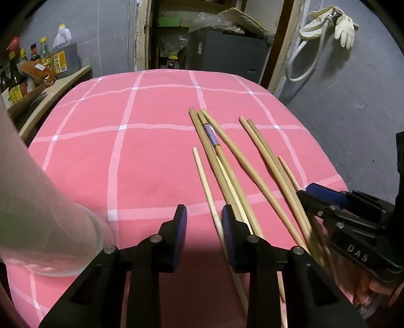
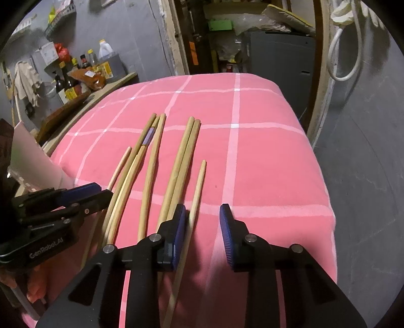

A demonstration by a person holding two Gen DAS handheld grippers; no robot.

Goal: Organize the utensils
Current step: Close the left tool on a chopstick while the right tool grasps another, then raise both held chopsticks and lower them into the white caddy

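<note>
I see both grippers w/ fingers spread, nothing pinched. Chopsticks [image 1: 227,161] fan on pink cloth [image 1: 126,151]. Left gripper [image 1: 204,227]: sticks outside right finger. Right gripper [image 2: 202,222]: one stick inside, touching left pad. Risk: squeeze rolls stick away, or grabs one only.

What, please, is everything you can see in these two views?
chopsticks: seven, pale wood, one with a purple band, fanned on the cloth between the grippers
cloth: one, pink with white grid, covering the table
bottles: several, dark and clear, shelf at far left
gloves: pale, hanging with a white hose on the far wall
left gripper: black with blue pads, open, nothing between them
right gripper: same colours, open around the rightmost chopstick
</note>
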